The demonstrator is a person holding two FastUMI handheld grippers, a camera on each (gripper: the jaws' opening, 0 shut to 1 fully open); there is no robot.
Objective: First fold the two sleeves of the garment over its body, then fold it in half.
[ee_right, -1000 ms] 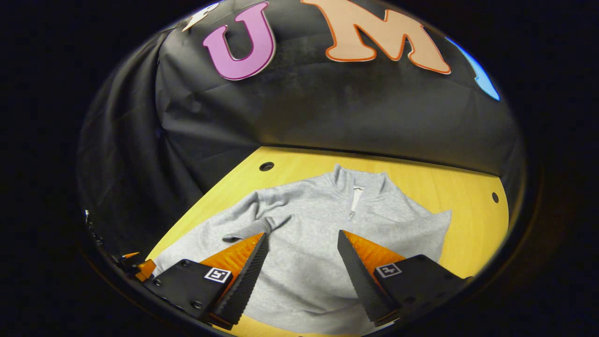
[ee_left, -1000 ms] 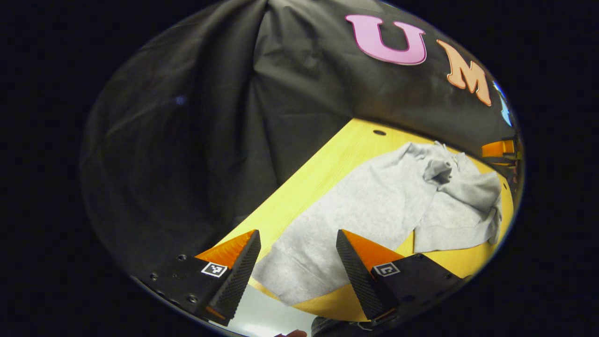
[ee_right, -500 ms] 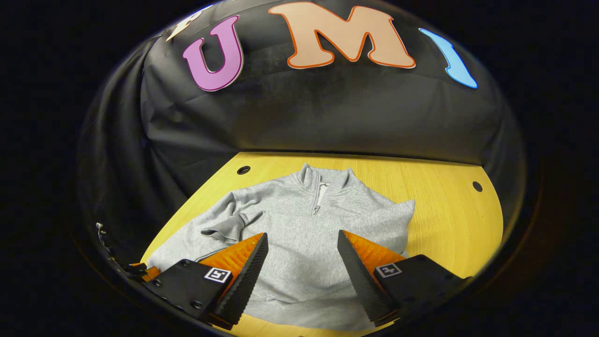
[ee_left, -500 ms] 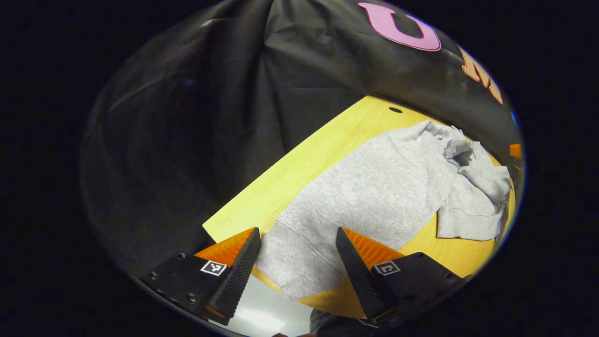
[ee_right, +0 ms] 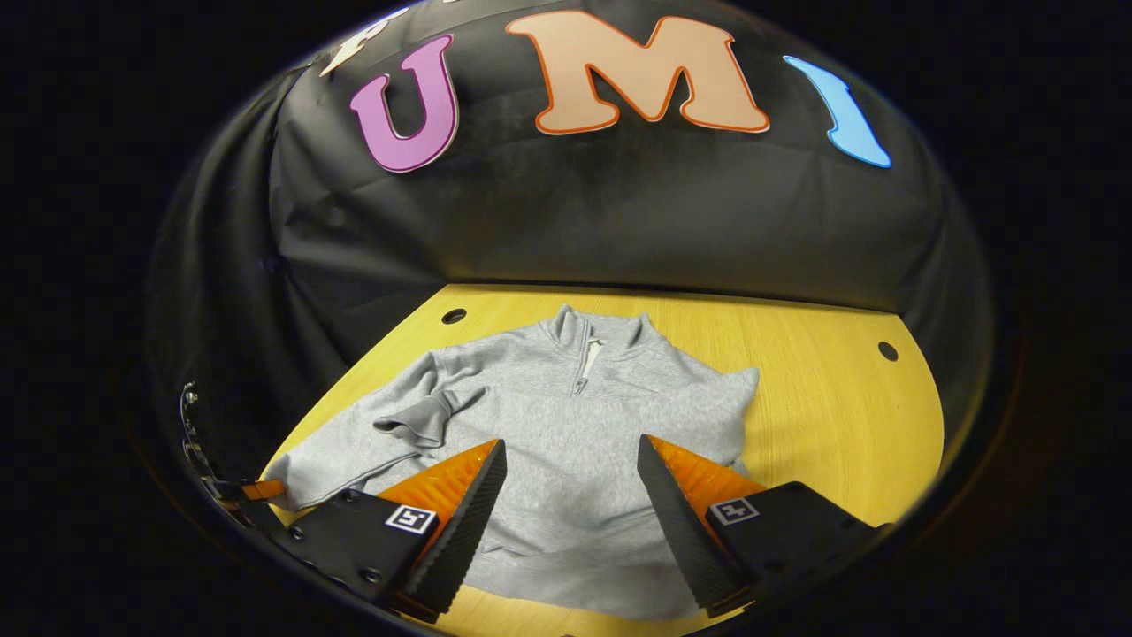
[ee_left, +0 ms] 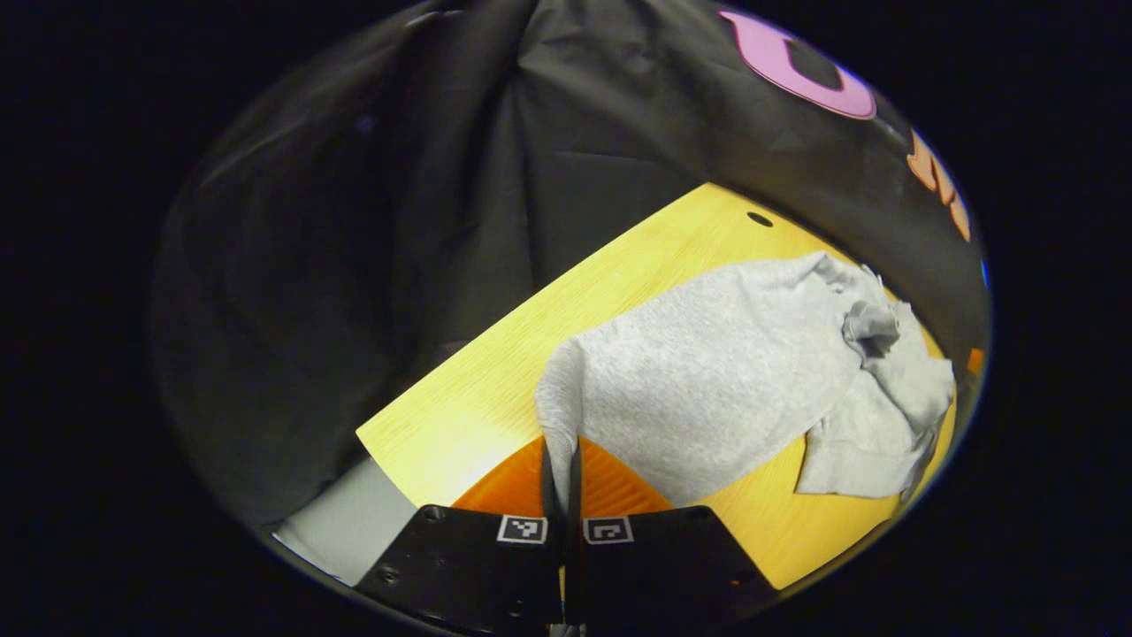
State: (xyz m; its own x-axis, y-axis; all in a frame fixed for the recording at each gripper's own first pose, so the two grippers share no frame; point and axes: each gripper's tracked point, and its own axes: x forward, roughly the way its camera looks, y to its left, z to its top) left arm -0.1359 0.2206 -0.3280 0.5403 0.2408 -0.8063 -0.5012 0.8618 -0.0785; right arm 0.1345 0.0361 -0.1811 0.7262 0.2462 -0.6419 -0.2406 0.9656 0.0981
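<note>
**Hem corner gripped by the left tool**

In the left gripper view, the left tool (ee_left: 561, 469) is closed on the near corner of the grey garment (ee_left: 725, 372), which is lifted slightly. In the right gripper view, the right tool (ee_right: 570, 482) is held wide above the garment (ee_right: 566, 425), which is spread on the yellow tabletop (ee_right: 840, 416).

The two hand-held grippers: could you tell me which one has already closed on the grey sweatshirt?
The left hand-held gripper: its fingers are pinched together on the grey sweatshirt hem. The right hand-held gripper hangs open above the fabric.
</note>
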